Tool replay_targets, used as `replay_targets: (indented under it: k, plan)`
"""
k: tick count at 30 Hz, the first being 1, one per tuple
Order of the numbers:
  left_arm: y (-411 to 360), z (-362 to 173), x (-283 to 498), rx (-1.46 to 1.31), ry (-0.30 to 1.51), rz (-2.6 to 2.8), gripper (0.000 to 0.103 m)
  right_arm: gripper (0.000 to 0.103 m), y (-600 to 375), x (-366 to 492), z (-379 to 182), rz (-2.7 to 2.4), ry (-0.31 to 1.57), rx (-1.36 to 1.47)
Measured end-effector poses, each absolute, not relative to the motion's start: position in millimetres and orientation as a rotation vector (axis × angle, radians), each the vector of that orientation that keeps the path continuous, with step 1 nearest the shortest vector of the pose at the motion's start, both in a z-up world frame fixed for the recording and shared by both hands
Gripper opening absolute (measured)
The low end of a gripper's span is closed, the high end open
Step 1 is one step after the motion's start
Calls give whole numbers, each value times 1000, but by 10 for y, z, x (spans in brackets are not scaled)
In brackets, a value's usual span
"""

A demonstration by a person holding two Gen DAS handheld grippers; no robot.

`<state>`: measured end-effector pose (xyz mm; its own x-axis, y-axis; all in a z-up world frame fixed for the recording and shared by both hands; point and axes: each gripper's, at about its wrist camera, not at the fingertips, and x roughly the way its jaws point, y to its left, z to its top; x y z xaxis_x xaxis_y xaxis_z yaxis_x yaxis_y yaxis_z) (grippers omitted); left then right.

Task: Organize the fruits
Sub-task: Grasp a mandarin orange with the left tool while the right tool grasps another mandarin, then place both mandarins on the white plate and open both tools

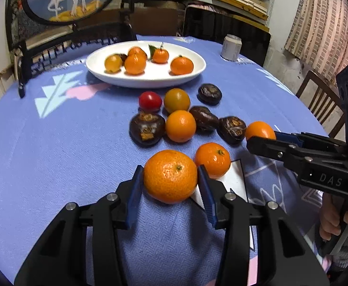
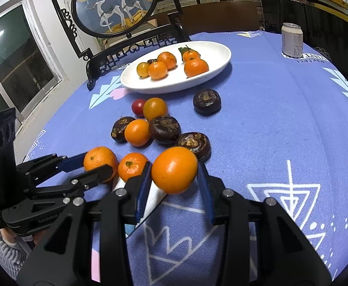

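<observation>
Round table under a blue patterned cloth (image 1: 54,143), white oval plate (image 1: 197,70) of small oranges toward the far side, pale drink can (image 2: 292,39) near the far edge, loose oranges, dark brown fruits (image 1: 146,128), one red tomato (image 1: 150,100) scattered mid-cloth

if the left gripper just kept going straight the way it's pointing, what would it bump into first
Beyond the mandarin it grips, the left gripper would probably meet the loose orange first; depth is uncertain.

Right claw (image 2: 174,181) around 1 orange (image 2: 174,169), white plate (image 2: 212,74) beyond.
</observation>
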<state>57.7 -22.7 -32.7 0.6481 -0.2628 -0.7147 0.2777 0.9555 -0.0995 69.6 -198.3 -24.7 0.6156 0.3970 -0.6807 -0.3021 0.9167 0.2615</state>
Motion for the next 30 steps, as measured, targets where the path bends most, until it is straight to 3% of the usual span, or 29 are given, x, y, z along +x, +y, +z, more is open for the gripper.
replay_targets:
  k: [14,22,30]
  plan:
    - [48,153,812,42,638,-97,46,39,-2068,776,-2,418,774,163]
    - [52,480,1245,60,577,-77,46,39,-2049,1181,668,387,670,98]
    - [-37,544,1832,53,570,-86,46,39,-1882,1801,746,372,634,110]
